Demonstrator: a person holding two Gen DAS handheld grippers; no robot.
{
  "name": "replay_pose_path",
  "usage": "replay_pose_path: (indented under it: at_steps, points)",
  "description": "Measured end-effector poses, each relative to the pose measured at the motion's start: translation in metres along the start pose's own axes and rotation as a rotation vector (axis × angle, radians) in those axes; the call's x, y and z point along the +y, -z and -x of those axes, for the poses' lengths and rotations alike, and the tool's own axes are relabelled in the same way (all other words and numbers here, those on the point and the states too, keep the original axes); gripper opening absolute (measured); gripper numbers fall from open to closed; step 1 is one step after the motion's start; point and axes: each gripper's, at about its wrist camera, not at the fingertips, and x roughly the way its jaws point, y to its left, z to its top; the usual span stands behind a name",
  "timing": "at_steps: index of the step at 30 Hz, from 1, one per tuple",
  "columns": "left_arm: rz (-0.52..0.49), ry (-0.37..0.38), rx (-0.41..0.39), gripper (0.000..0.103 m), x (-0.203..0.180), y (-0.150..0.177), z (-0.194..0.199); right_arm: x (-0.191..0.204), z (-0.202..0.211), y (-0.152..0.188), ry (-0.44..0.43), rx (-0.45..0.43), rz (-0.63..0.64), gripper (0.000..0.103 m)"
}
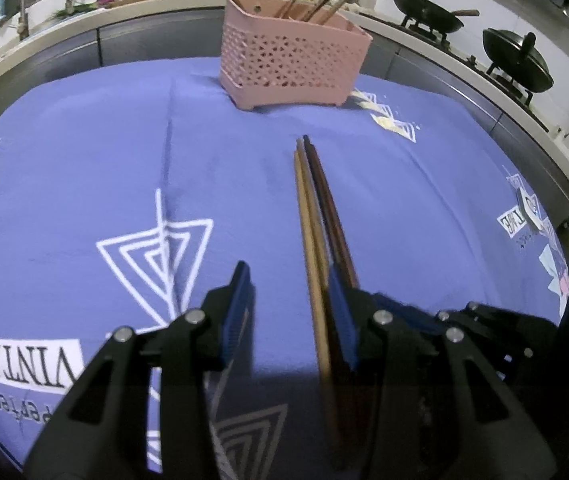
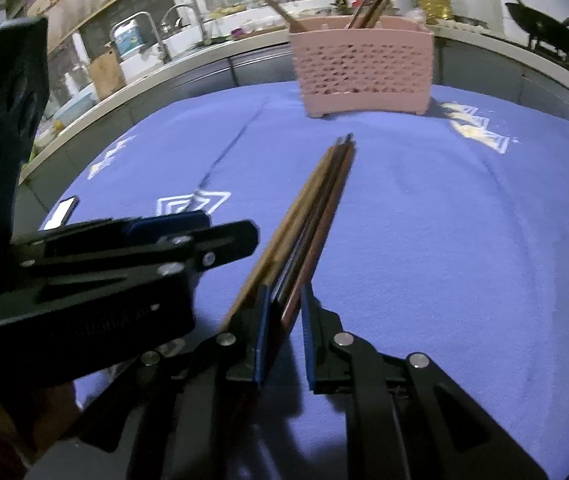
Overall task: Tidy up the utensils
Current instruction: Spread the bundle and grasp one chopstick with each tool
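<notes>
Gripping a bundle of tan and dark-brown chopsticks [image 2: 308, 232], the right claw [image 2: 284, 320]; left claw [image 1: 288, 300] stands part-open beside them.

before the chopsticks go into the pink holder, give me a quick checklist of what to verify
1. Right tongs closed on the chopstick bundle: ok, the pads press on it.
2. Bundle tips aligned: ok, they end nearly together, pointing toward the holder.
3. Left tongs clear of the bundle: not ok, the open jaws straddle the light chopsticks, and one pad sits right beside them.
4. Pink holder upright on the blue cloth: ok.
5. Room in the holder: cannot tell, chopsticks already lean inside and the compartments are hidden.
6. Cloth between bundle and holder free of things: ok.
</notes>
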Motion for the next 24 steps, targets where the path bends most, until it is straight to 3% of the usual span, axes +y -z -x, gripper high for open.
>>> replay_pose_path:
  at_steps: [9,24]
  points:
    - [-0.013,-0.026,0.040,0.039,-0.005,0.001,-0.015,-0.012,0.001,0.001,-0.014,-0.007,-0.040,0.014]
    - [-0.016,-0.086,0.030,0.039,-0.007,-0.005,-0.020,-0.027,0.006,0.005,-0.055,-0.022,-0.088,0.015]
